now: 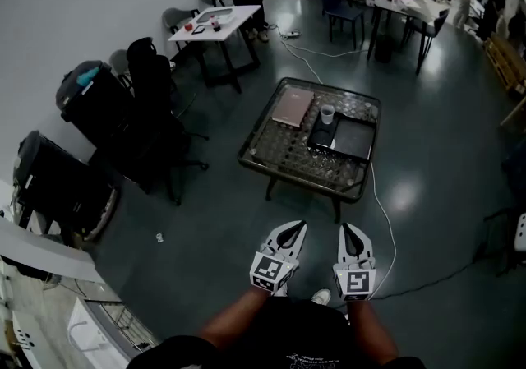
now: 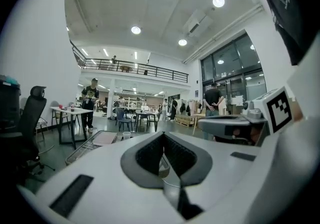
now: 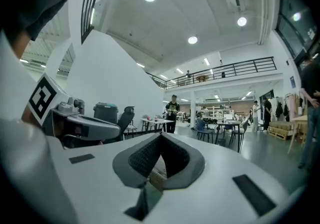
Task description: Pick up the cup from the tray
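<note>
Clearly, both claws are pressed together and they pinch nothing. The left claw (image 1: 292,234) is held low in front of the person's body. In the left gripper view its dark pads (image 2: 149,155) meet along one line and no thing stands between them. The right claw (image 1: 352,237) is just beside the left one, not touching it, and both point forward at nearly level. In the right gripper view its jaws also stand closed on each other, with no thing between them. Neither claw touches anything in the room.

The cup (image 1: 327,114) is well apart from both claws. It stands upright on the low worktop (image 1: 283,160), which has a see-through top in a dark frame. The cup is clear and pale, and it is at the far edge of the black tray (image 1: 355,139). Whether it stands on the tray itself or just beside it, I cannot tell from the head view. To the left of the cup, a pinkish notebook (image 1: 292,107) lies flat on the same worktop. A white cable (image 1: 385,223) runs from the near right side of the worktop down over the dark floor (image 1: 222,211) toward the person.
</note>
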Motion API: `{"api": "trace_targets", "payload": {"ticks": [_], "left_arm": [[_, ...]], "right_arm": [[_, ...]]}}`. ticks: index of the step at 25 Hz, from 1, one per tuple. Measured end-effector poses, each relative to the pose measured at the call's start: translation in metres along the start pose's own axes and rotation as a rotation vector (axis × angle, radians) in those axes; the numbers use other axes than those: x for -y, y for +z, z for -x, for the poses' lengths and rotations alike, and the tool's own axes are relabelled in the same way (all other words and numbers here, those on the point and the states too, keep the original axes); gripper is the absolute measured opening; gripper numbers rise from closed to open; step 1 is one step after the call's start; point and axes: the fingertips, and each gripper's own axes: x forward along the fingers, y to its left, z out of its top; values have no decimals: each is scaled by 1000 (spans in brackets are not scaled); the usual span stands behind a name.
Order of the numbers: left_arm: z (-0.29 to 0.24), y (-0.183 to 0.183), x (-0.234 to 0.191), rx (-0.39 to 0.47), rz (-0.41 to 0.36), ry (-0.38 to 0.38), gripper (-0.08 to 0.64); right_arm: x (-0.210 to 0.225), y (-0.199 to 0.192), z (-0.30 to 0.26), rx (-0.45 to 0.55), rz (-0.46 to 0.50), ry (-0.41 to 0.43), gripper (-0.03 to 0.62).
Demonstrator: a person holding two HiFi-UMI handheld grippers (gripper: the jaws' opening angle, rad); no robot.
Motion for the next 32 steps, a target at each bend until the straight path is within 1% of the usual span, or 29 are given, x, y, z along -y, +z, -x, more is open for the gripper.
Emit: {"api": "trace_targets", "payload": {"ticks": [5, 9, 13, 18, 24, 27, 32], "left_arm": [[-1, 0, 4, 0, -2, 9, 9], [-3, -2, 12, -4, -1, 17, 9], [-6, -2, 20, 3, -4, 29, 9], [-11, -2, 26, 0, 2, 39, 9], [-27, 2, 20, 13, 0, 45, 9], [-41, 7, 13, 18, 1, 43, 9], [-65, 8, -2, 15, -1, 25, 9]], "right_arm": [[2, 1, -2, -4, -30, 19, 9], [9, 9, 3, 3, -14, 14, 9], [18, 11, 8, 27, -34, 26, 9], [29, 7, 10, 13, -18, 24, 9], [39, 17, 1, 52, -33, 50, 9], [48, 16, -10, 42, -22, 46, 9], [58, 2, -38, 7, -19, 58, 9]]}}
